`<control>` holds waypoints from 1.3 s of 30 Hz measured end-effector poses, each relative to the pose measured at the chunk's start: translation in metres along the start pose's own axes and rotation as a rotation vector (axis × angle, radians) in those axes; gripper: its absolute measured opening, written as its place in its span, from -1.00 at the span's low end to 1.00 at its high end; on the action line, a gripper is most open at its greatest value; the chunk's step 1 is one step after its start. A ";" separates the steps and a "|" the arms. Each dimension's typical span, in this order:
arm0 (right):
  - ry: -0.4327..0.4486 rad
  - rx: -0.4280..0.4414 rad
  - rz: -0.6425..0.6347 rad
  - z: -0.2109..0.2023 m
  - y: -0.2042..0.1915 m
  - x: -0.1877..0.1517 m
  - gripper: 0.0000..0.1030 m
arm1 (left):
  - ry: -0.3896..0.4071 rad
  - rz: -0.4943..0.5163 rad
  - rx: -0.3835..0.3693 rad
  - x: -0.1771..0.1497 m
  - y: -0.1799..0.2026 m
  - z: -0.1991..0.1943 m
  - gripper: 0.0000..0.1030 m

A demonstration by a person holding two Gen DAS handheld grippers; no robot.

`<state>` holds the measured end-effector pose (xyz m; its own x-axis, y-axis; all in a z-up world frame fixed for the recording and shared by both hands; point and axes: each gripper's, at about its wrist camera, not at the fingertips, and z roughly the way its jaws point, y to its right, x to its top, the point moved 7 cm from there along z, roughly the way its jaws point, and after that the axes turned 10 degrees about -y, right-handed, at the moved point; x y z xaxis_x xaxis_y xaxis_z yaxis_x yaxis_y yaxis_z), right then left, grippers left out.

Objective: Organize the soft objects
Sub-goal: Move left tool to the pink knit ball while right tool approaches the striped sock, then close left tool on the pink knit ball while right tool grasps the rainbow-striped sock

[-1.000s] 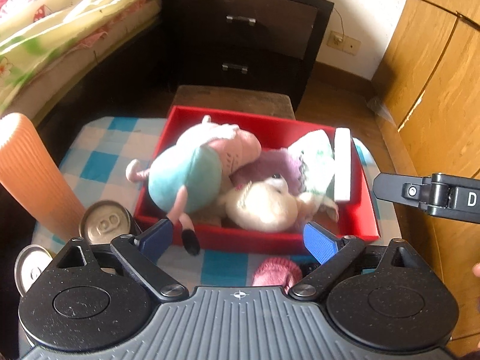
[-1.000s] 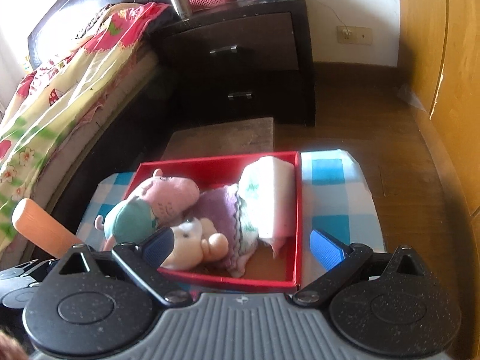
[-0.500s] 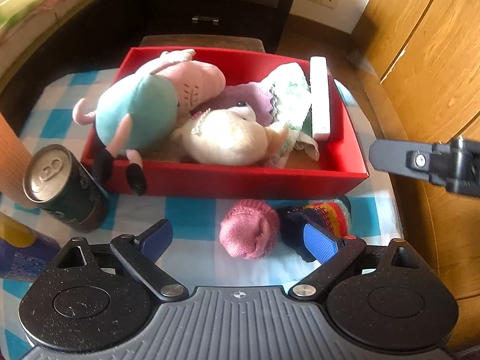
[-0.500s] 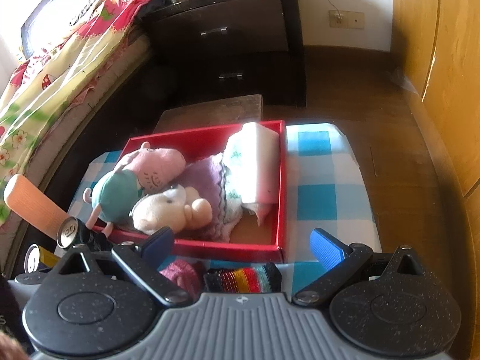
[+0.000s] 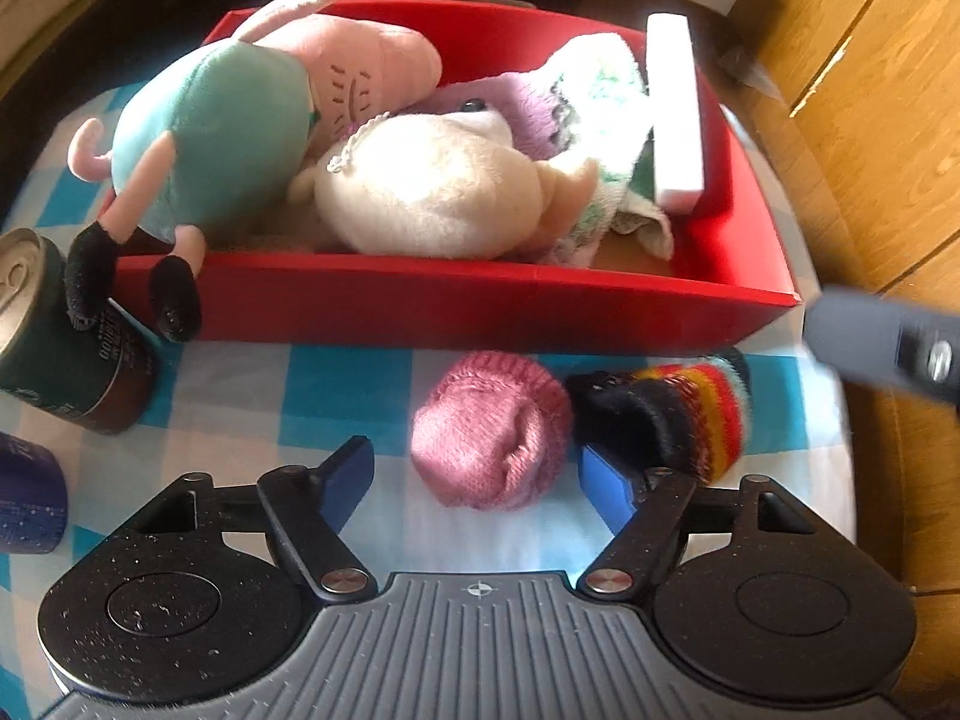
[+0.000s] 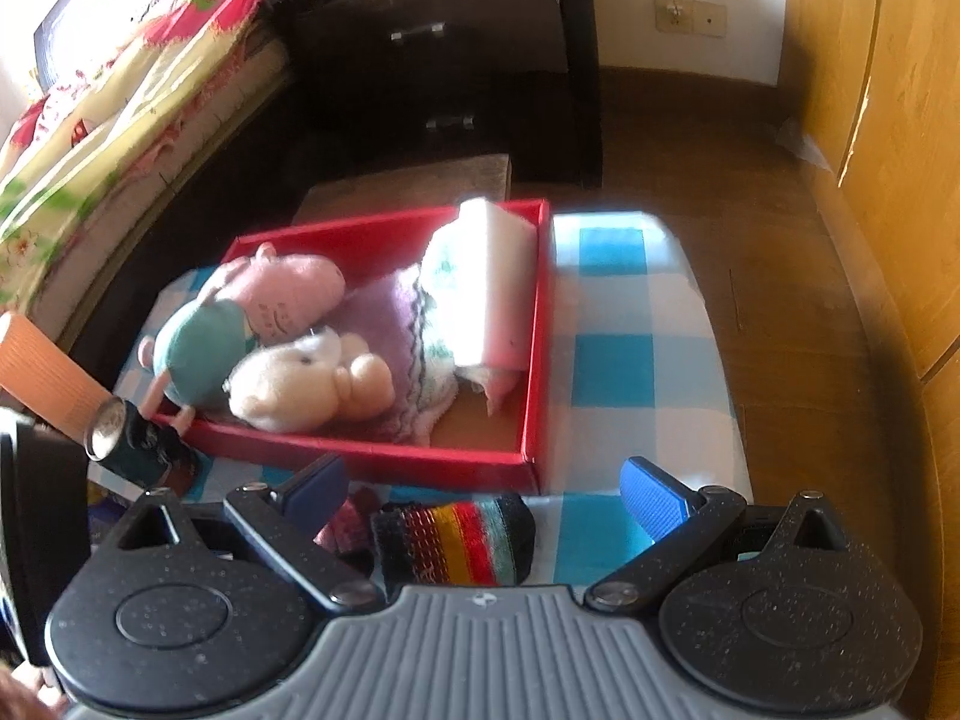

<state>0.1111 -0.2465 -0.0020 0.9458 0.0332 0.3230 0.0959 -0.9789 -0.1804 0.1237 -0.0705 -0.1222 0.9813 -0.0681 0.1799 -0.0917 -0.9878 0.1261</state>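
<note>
- The left gripper [image 5: 477, 483] is pointed steeply down at the checked cloth [image 5: 252, 396]; its jaws have just been closing, yet they are seen apart, and the pink knitted piece [image 5: 489, 429] lies between the blue pads [image 5: 603, 495] without being pressed by them.
- Just beside the pink knitted piece, on its right and touching it, a striped sock [image 5: 678, 414] is seen; its dark end is close to the right pad; both lie on the cloth in front of the red box [image 5: 480, 312].
- In the red box a pig plush [image 5: 240, 114] with a teal body is laid at the left, its dark feet hanging over the front wall; a cream plush [image 5: 432, 198] is laid against it in the middle; a lilac knitted cloth [image 5: 516, 108], a white and green cloth [image 5: 600, 84] and a white block [image 5: 675, 114] are placed at the right.
- A dark can [image 5: 54, 330] is stood on the cloth to the left of the box; a purple can [image 5: 27, 498] is partly seen at the left edge.
- The right gripper [image 6: 483, 489] is held wide with nothing between its pads; it is held above the striped sock, which is seen under it; its blurred side is also seen at the right edge of the left wrist view.
- A bed [image 6: 120, 96] and a dark nightstand [image 6: 444, 48] are seen behind the box.
</note>
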 end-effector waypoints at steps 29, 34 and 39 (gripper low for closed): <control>-0.125 -0.028 0.052 0.050 0.009 -0.015 0.51 | -0.010 -0.015 0.079 0.015 -0.010 0.020 0.57; -0.147 -0.004 0.047 0.057 -0.001 -0.016 0.51 | -0.010 -0.060 0.104 0.009 -0.040 0.014 0.53; -0.169 -0.023 0.026 0.070 -0.013 -0.020 0.51 | -0.007 -0.093 0.093 0.003 -0.061 0.007 0.54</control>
<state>0.1126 -0.2204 -0.0713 0.9868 0.0393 0.1570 0.0654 -0.9841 -0.1649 0.1331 -0.0117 -0.1363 0.9861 0.0238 0.1646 0.0156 -0.9986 0.0507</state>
